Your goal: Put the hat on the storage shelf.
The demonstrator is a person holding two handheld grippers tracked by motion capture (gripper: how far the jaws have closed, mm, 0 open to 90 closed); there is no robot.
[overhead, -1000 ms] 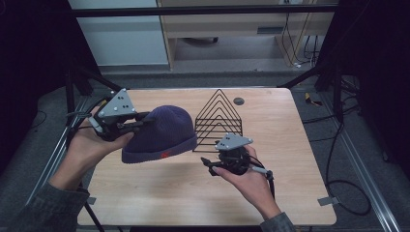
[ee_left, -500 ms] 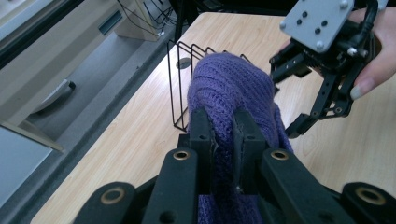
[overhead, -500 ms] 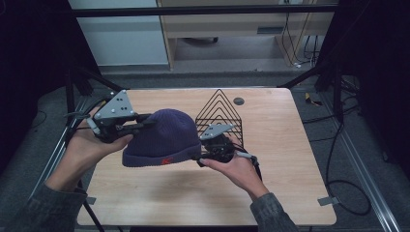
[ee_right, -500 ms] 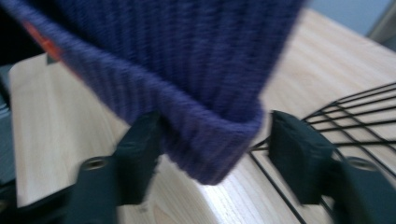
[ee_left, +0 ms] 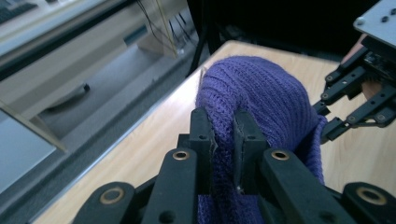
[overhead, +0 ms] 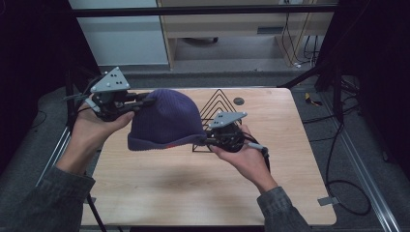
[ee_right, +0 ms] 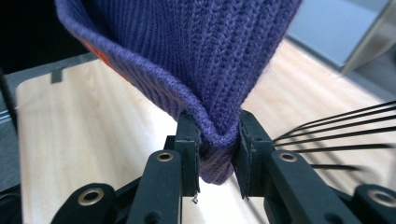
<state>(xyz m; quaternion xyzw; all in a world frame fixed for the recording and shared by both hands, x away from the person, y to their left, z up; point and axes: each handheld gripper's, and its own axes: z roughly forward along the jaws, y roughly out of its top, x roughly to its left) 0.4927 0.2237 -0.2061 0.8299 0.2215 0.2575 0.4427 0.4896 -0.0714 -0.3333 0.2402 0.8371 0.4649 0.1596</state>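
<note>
A purple knitted beanie hangs above the wooden table, stretched between my two grippers. My left gripper is shut on the beanie's top left part; in the left gripper view the knit is pinched between its black jaws. My right gripper has just closed on the beanie's lower right rim, and in the right gripper view the folded rim is pressed between its jaws. A small orange tag shows on the rim.
A black wire rack with triangular loops stands on the table right behind my right gripper; its wires lie close beside that gripper. A small dark round disc lies near the far edge. A desk and cables sit beyond the table.
My right gripper moved left from the table's right side to the beanie's rim and closed on it. Both hands then rose, lifting the beanie off the table.
</note>
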